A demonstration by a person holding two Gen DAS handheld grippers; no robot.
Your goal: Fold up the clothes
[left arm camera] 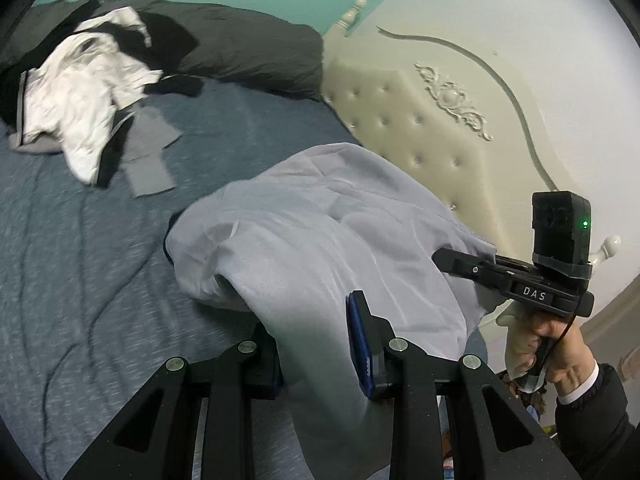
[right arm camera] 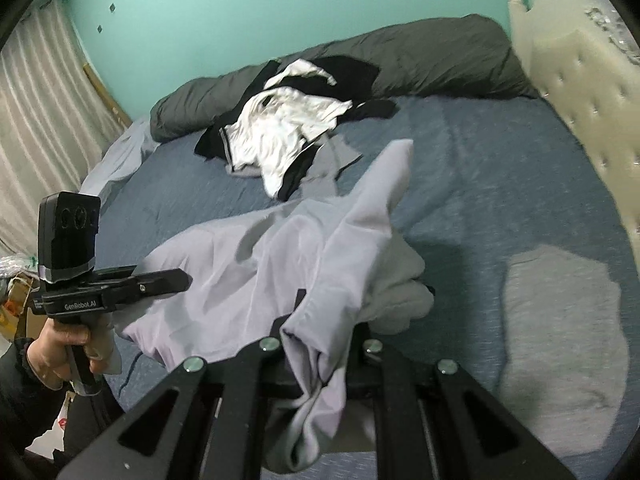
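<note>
Over the blue bed (right arm camera: 500, 168), both claws pinch the pale garment (left arm camera: 320, 220), stretched between left claw (left arm camera: 320, 344) and right claw (right arm camera: 320, 352).

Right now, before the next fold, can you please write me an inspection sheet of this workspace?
Surface: bed with blue cover, wrinkled.
Job's things: pale lilac garment lifted off the bed, held at two places.
Clutter: heap of white and black clothes beside the dark grey duvet roll; light grey cloth lying flat on the cover.
Grippers: left gripper shut on the garment; right gripper shut on the garment.
Cables: thin black cable at the right gripper's handle.
Surroundings: cream tufted headboard, teal wall, curtain.
</note>
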